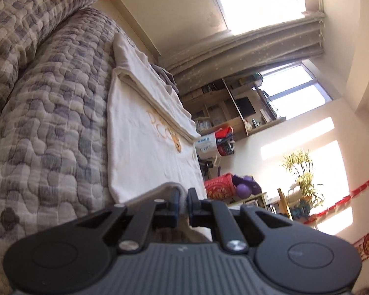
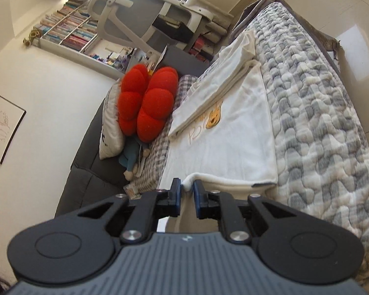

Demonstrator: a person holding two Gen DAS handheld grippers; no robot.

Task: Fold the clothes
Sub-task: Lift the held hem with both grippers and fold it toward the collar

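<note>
A white T-shirt [image 1: 145,147] with an orange cartoon print lies flat on a quilted grey-and-white bed cover [image 1: 56,123], one side folded inward as a long strip. My left gripper [image 1: 183,196] is shut on the shirt's near hem, with cloth bunched between the blue pads. From the right wrist the same shirt [image 2: 233,132] shows its bear print, and my right gripper [image 2: 185,189] is shut on a lifted fold of the near hem. Both grips hold the near edge a little above the cover.
A red flower-shaped cushion [image 2: 147,103] and a white pillow [image 2: 110,132] lean on the dark headboard beside the shirt. A white office chair [image 2: 145,12] and bookshelves stand beyond. Shelves, bags and a potted plant [image 1: 305,172] line the wall past the bed.
</note>
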